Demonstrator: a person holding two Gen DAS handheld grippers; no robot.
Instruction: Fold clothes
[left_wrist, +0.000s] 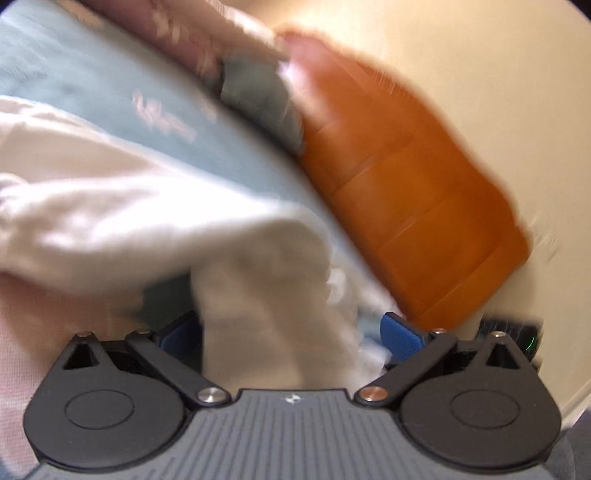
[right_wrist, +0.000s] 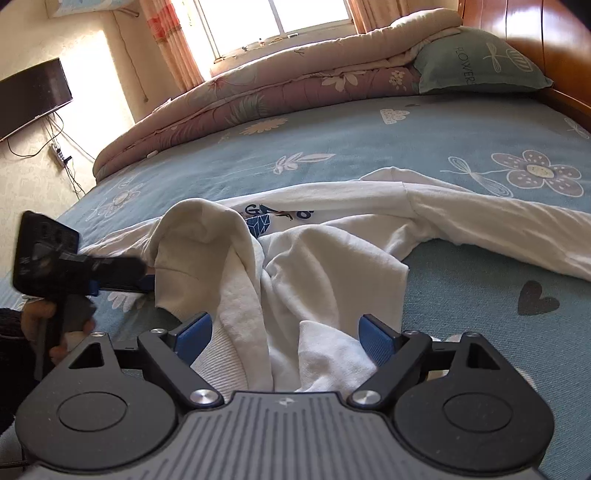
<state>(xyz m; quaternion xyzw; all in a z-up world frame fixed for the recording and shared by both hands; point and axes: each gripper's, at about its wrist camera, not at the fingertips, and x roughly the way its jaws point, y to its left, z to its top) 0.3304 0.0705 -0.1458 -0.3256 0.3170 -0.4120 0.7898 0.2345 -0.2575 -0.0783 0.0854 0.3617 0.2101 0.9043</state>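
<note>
A white sweatshirt with a blue print lies crumpled on the blue flowered bed sheet. One sleeve stretches off to the right. My right gripper stands open at the near edge of the sweatshirt, and bunched white cloth lies between its wide-apart blue pads. The left gripper, held by a hand, reaches the raised fold at the garment's left side. The left wrist view is blurred. There the left gripper is open, with the white sweatshirt lying between its spread pads.
A folded floral quilt and a green pillow lie along the far side of the bed. The orange wooden headboard borders it. A wall television hangs at the left.
</note>
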